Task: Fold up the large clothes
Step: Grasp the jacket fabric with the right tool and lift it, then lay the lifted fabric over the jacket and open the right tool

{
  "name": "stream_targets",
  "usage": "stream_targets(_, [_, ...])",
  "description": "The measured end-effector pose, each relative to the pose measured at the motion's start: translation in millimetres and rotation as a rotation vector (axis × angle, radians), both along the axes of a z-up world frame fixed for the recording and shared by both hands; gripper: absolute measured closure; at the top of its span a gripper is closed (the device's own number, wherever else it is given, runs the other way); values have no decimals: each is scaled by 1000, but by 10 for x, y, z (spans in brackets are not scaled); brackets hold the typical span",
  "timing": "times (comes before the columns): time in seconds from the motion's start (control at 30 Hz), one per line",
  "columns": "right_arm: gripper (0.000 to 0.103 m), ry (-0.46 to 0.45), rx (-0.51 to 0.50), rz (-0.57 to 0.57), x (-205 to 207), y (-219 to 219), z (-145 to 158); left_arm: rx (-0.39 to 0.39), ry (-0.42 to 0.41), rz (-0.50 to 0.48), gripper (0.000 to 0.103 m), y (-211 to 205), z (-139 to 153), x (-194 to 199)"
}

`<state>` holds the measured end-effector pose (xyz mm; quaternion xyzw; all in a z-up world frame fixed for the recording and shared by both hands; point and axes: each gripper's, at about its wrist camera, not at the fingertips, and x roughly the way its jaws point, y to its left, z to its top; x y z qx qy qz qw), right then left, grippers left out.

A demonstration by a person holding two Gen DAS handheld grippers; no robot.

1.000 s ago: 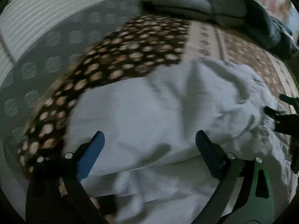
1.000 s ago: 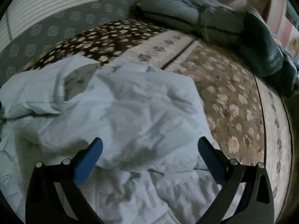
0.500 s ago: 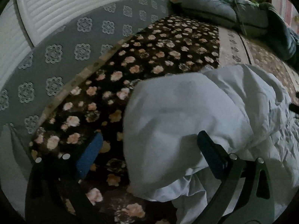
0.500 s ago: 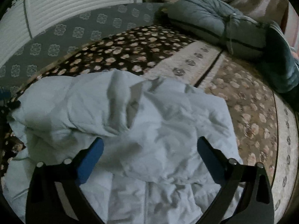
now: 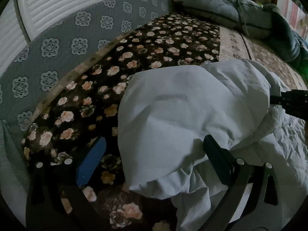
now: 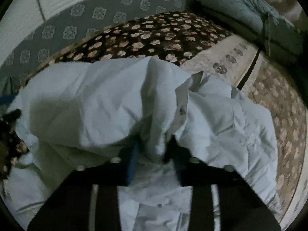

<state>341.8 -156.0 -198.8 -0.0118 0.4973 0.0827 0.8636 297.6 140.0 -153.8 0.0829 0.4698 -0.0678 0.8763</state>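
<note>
A dark floral blanket spreads under the pale garment, heaped across its near side. Your right gripper pinches a bunched fold of the garment; your left gripper gapes wide at the heap's left edge, gripping nothing.

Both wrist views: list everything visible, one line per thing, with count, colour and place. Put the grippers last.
white garment: one, white, puffy, bunched in the middle of the bed.
dark floral blanket: one, brown-black with peach flowers, under the garment, toward the bed's left side.
beige floral spread: one, tan with pale flowers, right part of the bed.
grey patterned panel: one, grey with medallions, along the bed's far left edge.
grey bundle: one, blue-grey, at the bed's far end.
left gripper: one, blue pads, open, straddling the garment's edge.
right gripper: one, closed on a garment fold.
</note>
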Motion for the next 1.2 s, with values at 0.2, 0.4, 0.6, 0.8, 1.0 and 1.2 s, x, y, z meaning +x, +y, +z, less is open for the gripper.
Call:
stream_targets(0.2, [94,-168,-12,-64,-71,-237,539,-29,-26,26,3,-18,386,-105])
stream_targets(0.4, [94,-280,-103,-200,-276,-852,1060,-76,-31,73,3,-276,1023,8])
stream_targets(0.6, [94,-191,-164,-295,-577,-1548,690,-52,-2,83,3,-904,1329,68])
stream_targets(0.8, [94,-43,-149,-286,-705,-1848,47,-81,95,121,3,-1416,826,164])
stream_targets(1.0, [84,-58,-77,-334,-874,-1935,215,-66,144,94,3,-1539,215,222])
stream_targets(1.2, [42,-210,-87,-379,-824,-1812,602,-50,106,78,3,-1525,157,187])
